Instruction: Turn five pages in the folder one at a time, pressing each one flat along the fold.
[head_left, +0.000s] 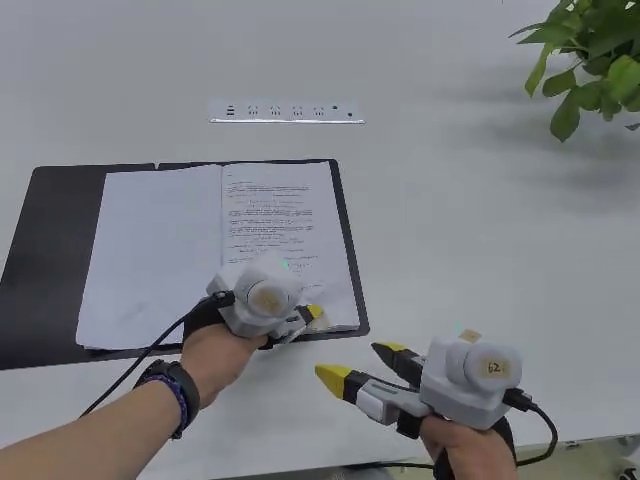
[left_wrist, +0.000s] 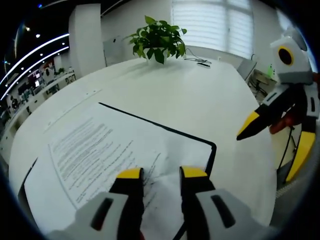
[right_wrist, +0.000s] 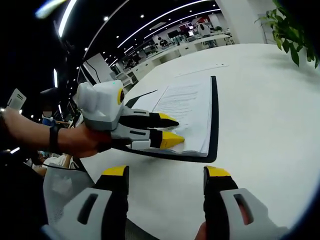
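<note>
White table (head_left: 450, 200) — green plant (head_left: 590, 60)

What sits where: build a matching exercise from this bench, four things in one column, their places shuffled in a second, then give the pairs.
Things
1. left gripper
2. right gripper
3. plant
4. socket strip

Places
A. far right of the table
B. over bare table near the front edge, right of the folder
C. over the near right corner of the printed page
D. set in the table beyond the folder

Pairs: 1-C, 2-B, 3-A, 4-D
</note>
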